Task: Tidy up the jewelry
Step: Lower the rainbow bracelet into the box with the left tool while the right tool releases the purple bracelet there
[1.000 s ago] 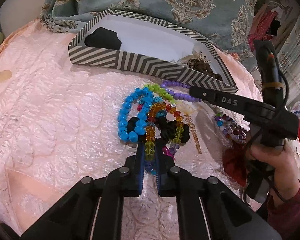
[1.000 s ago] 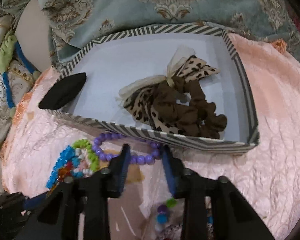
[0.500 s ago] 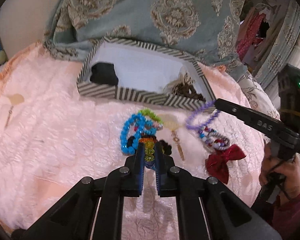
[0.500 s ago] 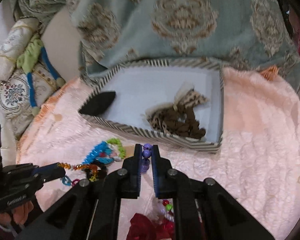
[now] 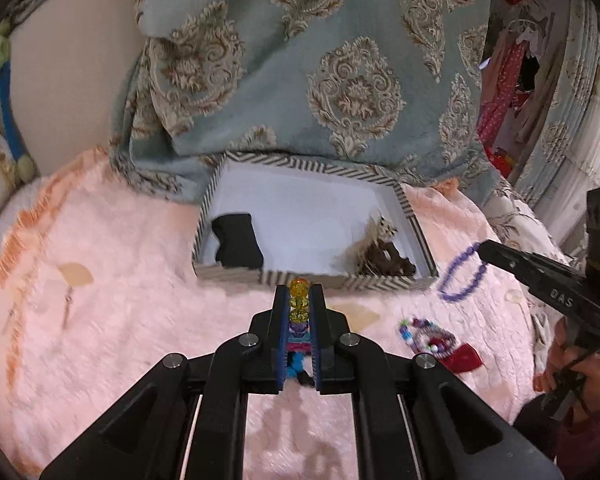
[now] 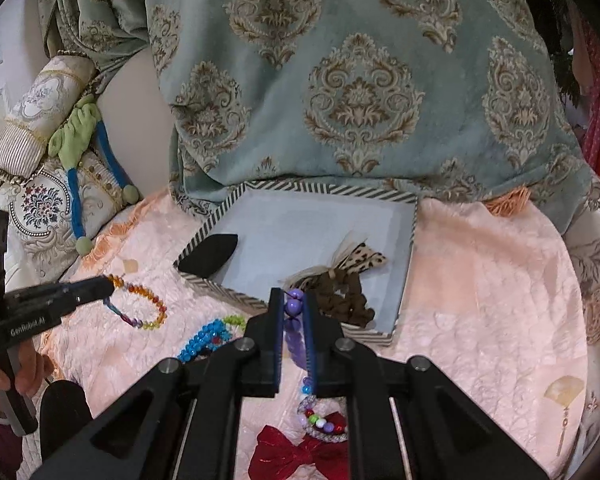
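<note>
My left gripper (image 5: pixel 299 294) is shut on an amber bead bracelet (image 5: pixel 299 300), which hangs in a loop above the pink blanket; the right wrist view shows that amber bead bracelet (image 6: pixel 148 304) dangling from the left gripper (image 6: pixel 110 286). My right gripper (image 6: pixel 293 298) is shut on a purple bead bracelet (image 6: pixel 293 307), seen as a hanging purple bead bracelet (image 5: pixel 460 276) in the left wrist view. Both are held in front of the striped box (image 5: pixel 308 280) with its white floor. In the striped box (image 6: pixel 220 290) lie a black pouch (image 6: pixel 210 258) and a brown leopard scrunchie (image 6: pixel 340 284).
A blue and green bead bracelet (image 6: pixel 208 334), a multicoloured bead band (image 6: pixel 324 424) and a red bow (image 6: pixel 300 456) lie on the pink blanket (image 6: pixel 480 300). A patterned teal throw (image 6: pixel 360 80) hangs behind the box. Cushions (image 6: pixel 40 200) are stacked at left.
Both grippers rose from the blanket, each lifting its bracelet clear of the pile. The right gripper closed on the purple beads during that time; the box now looks farther below.
</note>
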